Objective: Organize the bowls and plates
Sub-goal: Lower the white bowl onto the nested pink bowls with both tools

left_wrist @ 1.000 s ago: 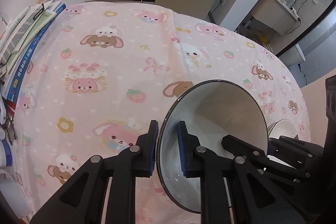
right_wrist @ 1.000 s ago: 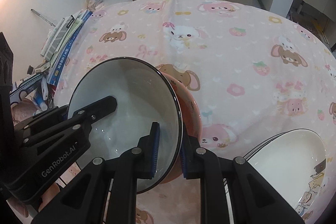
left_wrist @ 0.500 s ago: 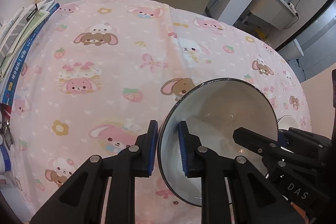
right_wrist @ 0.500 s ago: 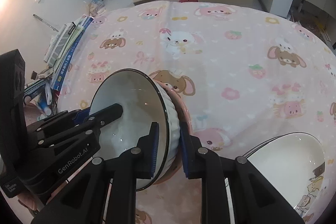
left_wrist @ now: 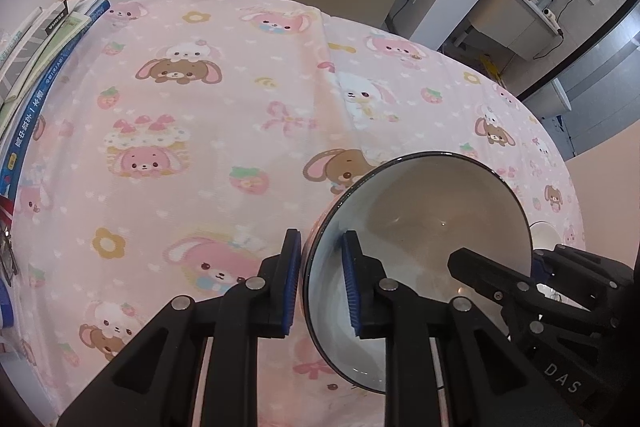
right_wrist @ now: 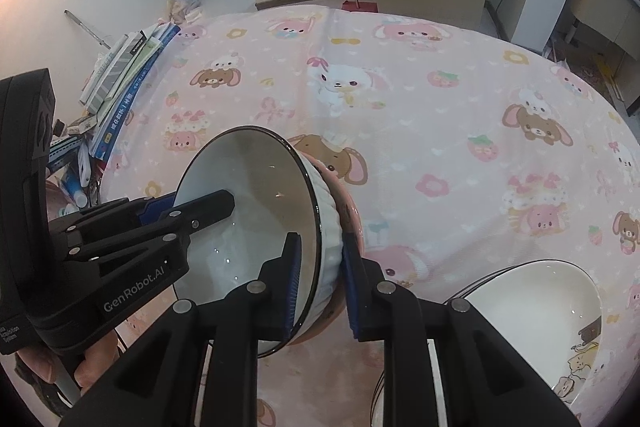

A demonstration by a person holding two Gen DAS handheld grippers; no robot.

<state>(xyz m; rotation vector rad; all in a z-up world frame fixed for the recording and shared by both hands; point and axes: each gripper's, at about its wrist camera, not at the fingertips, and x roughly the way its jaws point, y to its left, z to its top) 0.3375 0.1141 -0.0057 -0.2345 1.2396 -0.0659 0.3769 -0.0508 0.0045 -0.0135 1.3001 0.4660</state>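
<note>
My left gripper (left_wrist: 320,283) and right gripper (right_wrist: 320,285) each pinch the white bowl's (right_wrist: 256,211) rim. It has tilted steeper and risen out of the pink bowl (right_wrist: 352,215), so unstacking looks underway.

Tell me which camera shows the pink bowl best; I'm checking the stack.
The right wrist view: the pink bowl shows as a rim and wall behind the ribbed white bowl with a dark rim nested in it. The left wrist view shows only a pink sliver beside the white bowl's rim.
</note>
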